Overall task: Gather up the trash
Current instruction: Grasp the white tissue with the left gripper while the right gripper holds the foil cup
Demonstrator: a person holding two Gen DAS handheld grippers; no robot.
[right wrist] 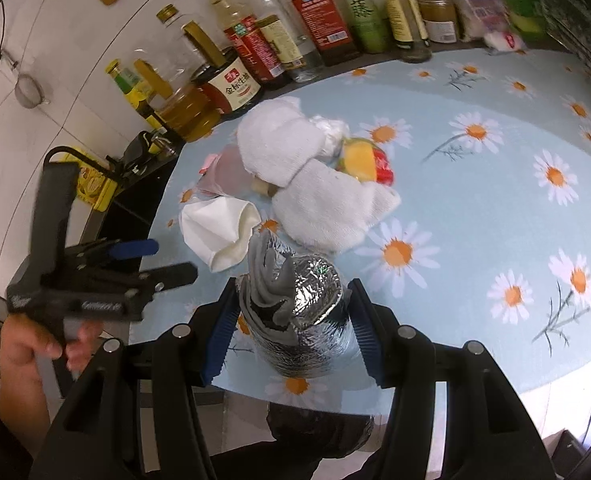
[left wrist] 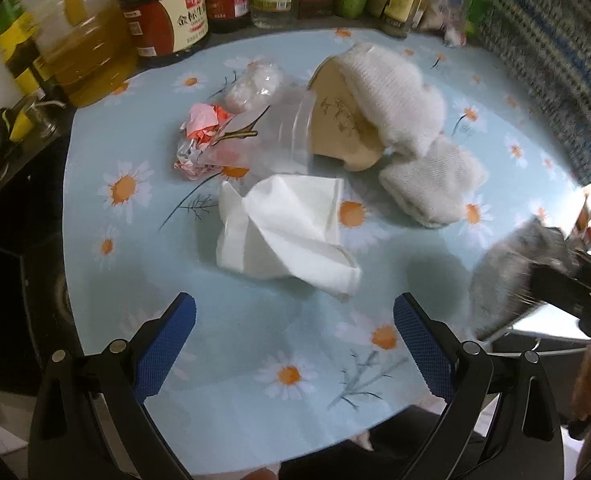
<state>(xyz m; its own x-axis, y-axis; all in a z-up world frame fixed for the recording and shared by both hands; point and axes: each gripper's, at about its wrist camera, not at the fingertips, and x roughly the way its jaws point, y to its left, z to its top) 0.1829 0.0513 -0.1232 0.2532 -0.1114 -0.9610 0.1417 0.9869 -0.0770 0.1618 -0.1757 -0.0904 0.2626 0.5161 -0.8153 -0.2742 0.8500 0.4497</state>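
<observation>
A white napkin [left wrist: 287, 232] lies crumpled on the daisy tablecloth [left wrist: 223, 380], just ahead of my open, empty left gripper [left wrist: 294, 318]. Behind it lie a tipped paper cup [left wrist: 343, 128] in a clear plastic cup [left wrist: 291, 136], crumpled pink paper [left wrist: 201, 138] and white cloths [left wrist: 395, 96]. My right gripper [right wrist: 293, 316] is shut on a silver foil bag with a grey sock in it [right wrist: 303, 312], held at the table's near edge. The napkin [right wrist: 219, 228], the cloths [right wrist: 319, 208] and the left gripper [right wrist: 151, 260] also show in the right wrist view.
A row of sauce and oil bottles [right wrist: 255, 40] stands along the table's back edge. A colourful snack wrapper [right wrist: 365, 162] lies by the cloths. A dark stove [left wrist: 11, 208] sits left of the table. A knitted cloth [left wrist: 555, 60] lies at the right.
</observation>
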